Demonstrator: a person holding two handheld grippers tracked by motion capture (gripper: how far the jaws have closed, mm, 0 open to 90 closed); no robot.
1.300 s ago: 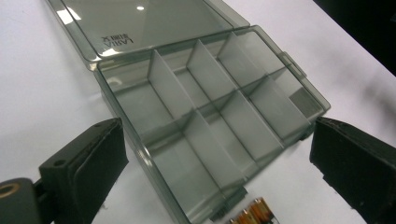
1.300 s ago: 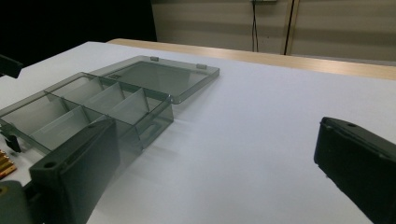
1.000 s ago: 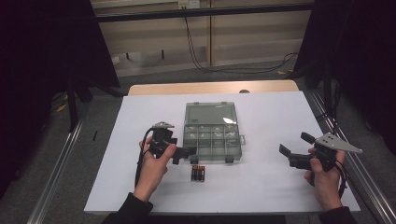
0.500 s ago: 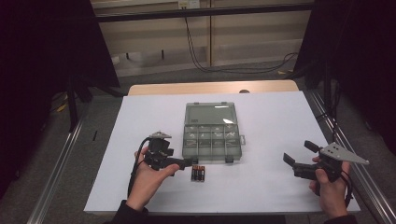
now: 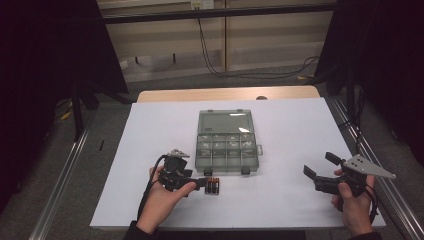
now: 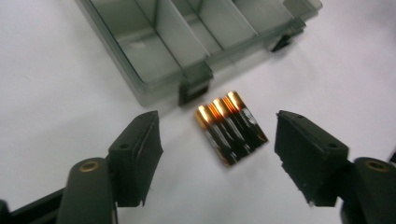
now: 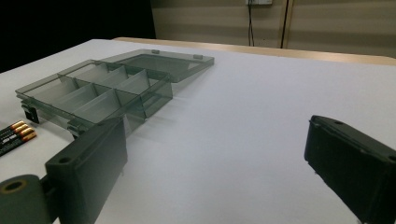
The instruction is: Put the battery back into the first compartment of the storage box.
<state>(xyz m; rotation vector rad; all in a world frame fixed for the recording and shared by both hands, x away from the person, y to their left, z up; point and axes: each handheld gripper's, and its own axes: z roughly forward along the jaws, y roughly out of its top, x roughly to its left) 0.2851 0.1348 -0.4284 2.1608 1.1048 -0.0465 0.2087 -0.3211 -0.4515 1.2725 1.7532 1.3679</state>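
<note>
I have the left gripper (image 6: 217, 154) low over the white worktop (image 5: 300, 130), and since a second ago it has come nearer to me and to the batteries (image 6: 229, 127), away from the front edge of the grey compartment box (image 5: 226, 150). Its jaws have just been closing: they were very wide, and now they stand at about a middle width, one on each side of the small row of batteries, but the pads do not yet press on them. The batteries lie flat on the worktop, side by side, just beside the front latch of the box and outside of it. I think this means the grasp is in progress and not finished; the jaws must close more before I can lift anything. The box stands open, its lid laid back, and the front compartments near the batteries look empty. My right gripper (image 5: 321, 167) waits well apart at the right side of the worktop, with jaws wide and nothing between them, at much the same place as before.
</note>
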